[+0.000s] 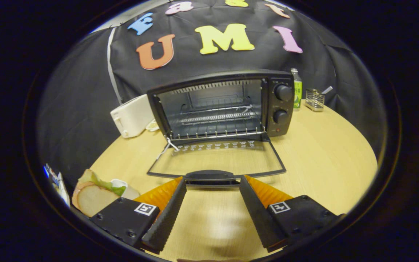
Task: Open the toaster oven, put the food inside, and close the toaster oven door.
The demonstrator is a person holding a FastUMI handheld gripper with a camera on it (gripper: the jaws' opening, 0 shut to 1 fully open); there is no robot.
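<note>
A black toaster oven [224,105] stands at the back of the round wooden table, its cavity with a wire rack [216,118] exposed. Its glass door [216,160] lies folded down flat toward me, with the dark handle [211,176] at its near edge. My gripper [212,181] is open, its two black ribbed fingers spread wide just short of that handle, with nothing between them. A sandwich [95,193] with bread, lettuce and a pale slice lies on the table to the left of the left finger.
A white appliance [133,115] sits left of the oven. A green bottle [296,92] and a small wire holder [315,99] stand to the oven's right. Bare wooden tabletop [326,156] stretches to the right of the door.
</note>
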